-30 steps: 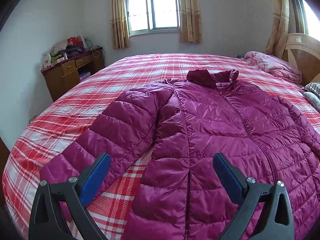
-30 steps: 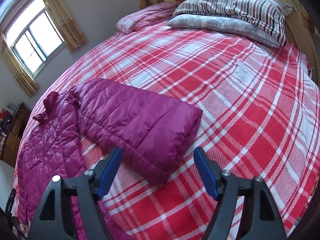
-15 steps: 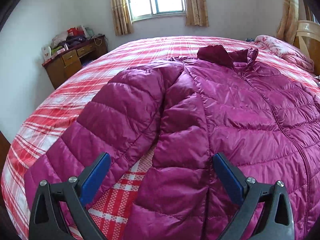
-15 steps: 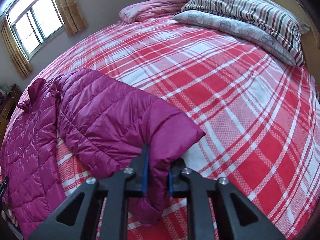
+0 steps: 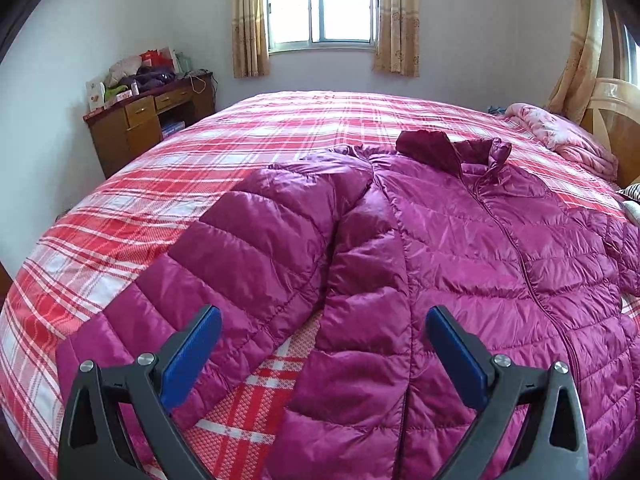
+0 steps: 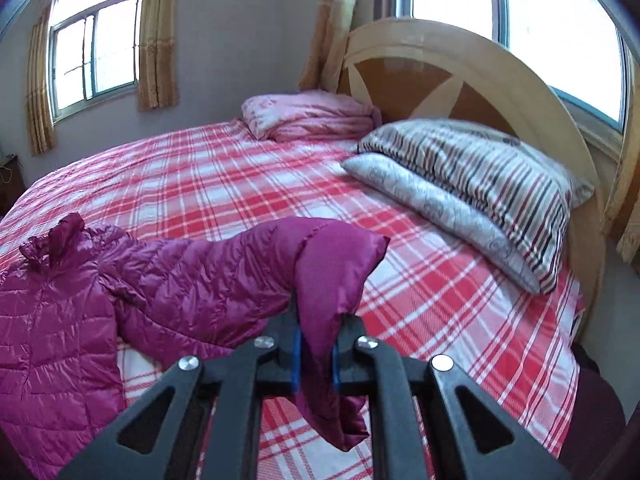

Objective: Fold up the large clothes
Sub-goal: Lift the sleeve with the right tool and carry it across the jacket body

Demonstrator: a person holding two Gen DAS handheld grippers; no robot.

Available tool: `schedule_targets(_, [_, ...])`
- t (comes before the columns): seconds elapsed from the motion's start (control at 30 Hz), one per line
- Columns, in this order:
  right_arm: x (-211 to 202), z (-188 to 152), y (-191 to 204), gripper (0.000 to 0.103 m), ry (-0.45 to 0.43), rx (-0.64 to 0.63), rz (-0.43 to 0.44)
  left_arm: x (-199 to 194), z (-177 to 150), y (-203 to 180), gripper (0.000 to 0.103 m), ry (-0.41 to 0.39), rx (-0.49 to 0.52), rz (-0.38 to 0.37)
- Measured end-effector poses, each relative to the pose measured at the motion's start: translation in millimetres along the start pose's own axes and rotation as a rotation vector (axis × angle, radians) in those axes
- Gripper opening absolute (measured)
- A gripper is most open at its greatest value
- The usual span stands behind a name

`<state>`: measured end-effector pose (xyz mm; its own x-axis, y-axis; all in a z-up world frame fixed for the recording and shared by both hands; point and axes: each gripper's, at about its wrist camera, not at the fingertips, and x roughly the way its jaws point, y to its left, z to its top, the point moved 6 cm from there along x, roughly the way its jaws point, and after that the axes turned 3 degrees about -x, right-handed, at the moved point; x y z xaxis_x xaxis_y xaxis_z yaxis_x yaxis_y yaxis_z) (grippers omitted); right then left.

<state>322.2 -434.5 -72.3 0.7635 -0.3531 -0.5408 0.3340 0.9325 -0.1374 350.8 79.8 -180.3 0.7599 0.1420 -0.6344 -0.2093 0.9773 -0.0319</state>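
A magenta quilted puffer jacket (image 5: 460, 264) lies front up on a red plaid bed (image 5: 280, 128), zipped, collar toward the far side. Its left sleeve (image 5: 248, 256) stretches toward the near left corner. My left gripper (image 5: 320, 354) hovers open above the gap between that sleeve and the jacket's body, its blue pads (image 5: 192, 354) gripping nothing. In the right wrist view my right gripper (image 6: 316, 354) is shut on the cuff of the other sleeve (image 6: 336, 264), which is lifted off the bed (image 6: 224, 184) and trails back to the jacket (image 6: 52, 308).
Striped and grey pillows (image 6: 472, 184) and a folded pink quilt (image 6: 308, 114) lie against the wooden headboard (image 6: 440, 76). A wooden desk (image 5: 148, 120) piled with clutter stands by the far-left wall. A curtained window (image 5: 322, 4) is behind the bed.
My right gripper shut on the sleeve cuff and raised it off the bed, tilting up toward the headboard. The left gripper stayed open and drifted closer over the jacket's left sleeve.
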Motion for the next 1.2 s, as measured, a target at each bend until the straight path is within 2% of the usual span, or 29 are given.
schedule_targets(0.13, [-23.2, 25.8, 38.1, 0.012, -0.095, -0.092, 0.017, 3.4, -4.2, 4.2, 0.102, 0.015, -0.017, -0.003])
schedule_targets(0.27, [-47.1, 37.0, 80.0, 0.012, -0.17, -0.187, 0.051, 3.4, -10.0, 9.7, 0.102, 0.031, -0.037, -0.023])
schedule_targets(0.53, [-76.4, 37.7, 159.3, 0.012, -0.247, -0.318, 0.151, -0.6, -7.4, 15.7, 0.102, 0.017, -0.032, -0.032])
schedule_targets(0.8, [-78.2, 18.3, 222.7, 0.012, -0.26, -0.405, 0.226, 3.9, -8.6, 25.3, 0.102, 0.026, -0.039, -0.016])
schedule_targets(1.03, [-66.9, -25.5, 291.0, 0.012, -0.24, -0.465, 0.304, 18.0, -22.5, 22.0, 0.102, 0.051, -0.034, 0.007])
schedule_targets(1.2, [-48.2, -55.3, 325.1, 0.012, -0.181, -0.468, 0.362, 22.9, -33.0, 23.8, 0.102, 0.066, -0.051, 0.018])
